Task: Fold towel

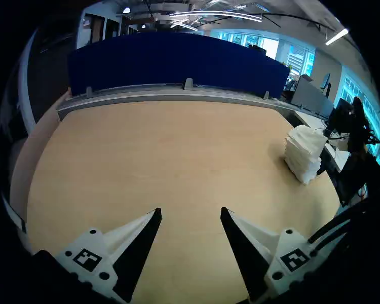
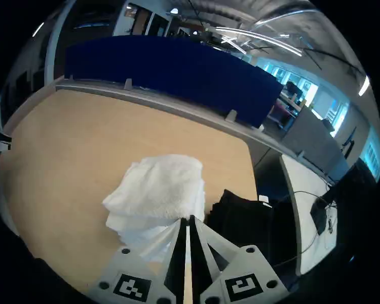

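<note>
- Left gripper (image 1: pixel 190 213): white plastic fingers with black inner faces, spread wide apart with nothing between them, above the desk.
- Desk (image 1: pixel 164 152): a smooth, pale wood-grain top with a broad bare stretch ahead of those fingers. A grey rail and a blue fabric partition (image 1: pixel 180 63) close its far edge.
- Towel stack (image 1: pixel 305 152): white terry cloth folded into squares and piled up, close to the desk's right edge and well apart from the left gripper.
- In the right gripper view the stack shows soft, rounded folds, with bare wood to its left.
- Right gripper (image 2: pixel 188 222): fingers drawn together to a thin slit, tips at the stack's near side. Whether any cloth is pinched, I cannot tell.
- Black bulk (image 2: pixel 240 213): past the desk edge, just right of the stack.
</note>
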Tool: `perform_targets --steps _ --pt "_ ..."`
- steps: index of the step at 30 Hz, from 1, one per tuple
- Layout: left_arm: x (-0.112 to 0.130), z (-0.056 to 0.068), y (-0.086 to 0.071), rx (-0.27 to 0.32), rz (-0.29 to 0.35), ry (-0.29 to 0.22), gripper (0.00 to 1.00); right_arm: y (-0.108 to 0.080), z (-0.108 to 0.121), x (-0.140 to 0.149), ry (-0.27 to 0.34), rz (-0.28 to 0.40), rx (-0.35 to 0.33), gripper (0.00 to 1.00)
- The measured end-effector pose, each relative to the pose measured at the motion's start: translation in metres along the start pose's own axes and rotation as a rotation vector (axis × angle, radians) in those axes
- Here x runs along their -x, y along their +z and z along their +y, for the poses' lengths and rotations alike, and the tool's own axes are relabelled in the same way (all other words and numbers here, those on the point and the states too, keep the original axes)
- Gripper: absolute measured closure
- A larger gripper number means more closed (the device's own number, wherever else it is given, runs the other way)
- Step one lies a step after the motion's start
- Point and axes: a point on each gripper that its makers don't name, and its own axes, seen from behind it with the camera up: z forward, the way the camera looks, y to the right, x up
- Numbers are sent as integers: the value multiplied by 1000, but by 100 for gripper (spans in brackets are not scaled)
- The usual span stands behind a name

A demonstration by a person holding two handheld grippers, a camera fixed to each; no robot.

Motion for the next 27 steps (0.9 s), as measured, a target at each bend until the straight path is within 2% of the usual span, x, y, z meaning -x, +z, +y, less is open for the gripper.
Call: perform_targets --steps 17,27 --pt "3 -2 -4 -12 -1 1 14 13 -3 79 68 -117 7 96" --pt "4 0 -5 -13 -5 9 14 28 -2 99 112 -151 16 96"
